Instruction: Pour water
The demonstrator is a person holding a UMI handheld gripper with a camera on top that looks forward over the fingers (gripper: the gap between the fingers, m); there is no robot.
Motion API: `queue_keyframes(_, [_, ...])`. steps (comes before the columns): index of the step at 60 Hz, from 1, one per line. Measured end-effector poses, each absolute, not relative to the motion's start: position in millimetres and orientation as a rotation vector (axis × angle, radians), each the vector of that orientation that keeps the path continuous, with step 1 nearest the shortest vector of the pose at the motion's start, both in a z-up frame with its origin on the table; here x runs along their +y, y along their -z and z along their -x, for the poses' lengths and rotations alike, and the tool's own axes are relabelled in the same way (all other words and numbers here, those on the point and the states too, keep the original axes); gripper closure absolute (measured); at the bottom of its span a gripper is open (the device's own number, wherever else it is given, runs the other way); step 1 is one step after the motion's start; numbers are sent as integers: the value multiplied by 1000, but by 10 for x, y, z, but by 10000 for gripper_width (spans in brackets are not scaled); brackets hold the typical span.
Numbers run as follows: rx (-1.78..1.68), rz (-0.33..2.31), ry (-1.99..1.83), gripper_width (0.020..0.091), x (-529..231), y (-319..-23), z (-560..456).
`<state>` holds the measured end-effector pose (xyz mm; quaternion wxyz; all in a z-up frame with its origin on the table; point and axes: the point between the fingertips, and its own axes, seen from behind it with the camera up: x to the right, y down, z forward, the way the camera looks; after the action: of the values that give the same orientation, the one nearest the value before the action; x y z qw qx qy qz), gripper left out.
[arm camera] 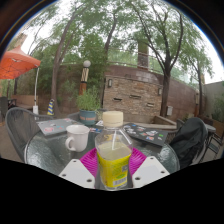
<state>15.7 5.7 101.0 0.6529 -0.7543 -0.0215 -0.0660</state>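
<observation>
Tongs (113,165) clench a yellow-labelled plastic bottle (113,160) upright; white ceramic mug (77,139) waits mid-desk (45,152), pouring apparently not begun.

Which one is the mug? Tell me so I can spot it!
Find the round glass patio table. The tongs hold a yellow-green plastic bottle; left of it, beyond the tongs, stands the white ceramic mug. Only it has a side handle.

The single camera rides on the hand-held gripper (112,168), low and very near the bottle (113,162) between its fingers, facing level across the desk (50,152) toward a brick wall (135,95) and trees (110,30) beyond.
</observation>
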Motion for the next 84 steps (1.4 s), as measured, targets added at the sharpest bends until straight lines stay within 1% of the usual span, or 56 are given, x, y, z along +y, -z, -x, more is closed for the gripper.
queue_keyframes(3, [-111,1686,245,730,244,-1303,-285])
queue_keyframes(8, [-309,1633,514,732,630,-1683,-301])
queue_keyframes(12, [-553,1550,777,733,977,-1935,-252])
queue_keyframes(15, [-754,1465,979,732,1199,-2072,-193])
queue_keyframes(21, [-1173,1244,1330,734,1568,-2102,56])
queue_keyframes(26, [-1468,1055,1524,732,1744,-1934,230])
queue_keyframes(32, [-1713,849,1678,734,1872,-1809,351])
queue_keyframes(40, [-1854,630,1808,732,1953,-1887,464])
queue_keyframes(45, [-1877,593,1836,729,1989,-1936,458])
queue_keyframes(51, [-1916,565,1841,731,1949,-1888,461])
queue_keyframes(54, [-1896,585,1814,730,1947,-1890,466])
queue_keyframes(57, [-1830,651,1762,732,1924,-1957,490])
queue_keyframes(60, [-1696,748,1688,731,1931,-2153,513])
queue_keyframes(61, [-1639,784,1657,730,1905,-2261,536])
queue_keyframes(63, [-1501,873,1577,733,1909,-2453,508])
queue_keyframes(64, [-1391,912,1559,733,1676,-2570,610])
queue_keyframes(65, [-1338,991,1462,732,1899,-2629,439])
queue_keyframes(67, [-1160,1123,1300,733,1838,-2760,397])
queue_keyframes(70, [-863,1299,1012,732,1790,-2846,267])
queue_keyframes(72, [-662,1394,825,730,1761,-2835,133])
queue_keyframes(75, [-396,1502,526,731,1693,-2683,2])
queue_keyframes(79, [-155,1601,130,728,1706,-2250,-11])
queue_keyframes(84, [-3,1686,-41,729,1685,-1636,-167])
